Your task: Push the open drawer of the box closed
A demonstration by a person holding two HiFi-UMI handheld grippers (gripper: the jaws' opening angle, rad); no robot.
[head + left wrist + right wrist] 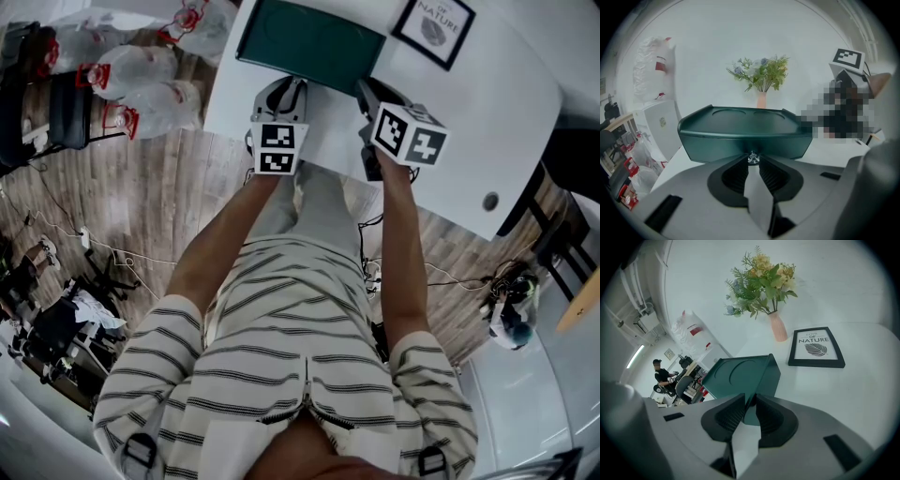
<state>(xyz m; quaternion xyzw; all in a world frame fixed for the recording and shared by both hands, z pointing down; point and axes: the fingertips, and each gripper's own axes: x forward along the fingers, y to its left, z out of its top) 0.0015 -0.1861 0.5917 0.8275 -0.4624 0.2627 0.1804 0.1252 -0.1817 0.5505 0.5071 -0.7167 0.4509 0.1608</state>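
Observation:
A dark green box (pixel 309 42) stands near the front edge of the white table (pixel 469 141). Its front face (pixel 740 140) looks flush, with no drawer sticking out. A small clear knob (pixel 753 158) sits low on that face. My left gripper (pixel 286 86) (pixel 753 162) is shut, its tips right at the knob. My right gripper (pixel 368 91) (pixel 750 401) is shut too and sits at the box's (pixel 740 373) front right corner, touching or almost touching it. The right gripper's marker cube (pixel 847 58) shows beside the box.
A framed leaf print (pixel 433 28) (pixel 816 348) lies on the table to the box's right. A pink vase of flowers (pixel 761 77) (pixel 777 326) stands behind the box. Tied plastic bags (pixel 141 75) lie on the floor at left. A person (pixel 661 373) sits far off.

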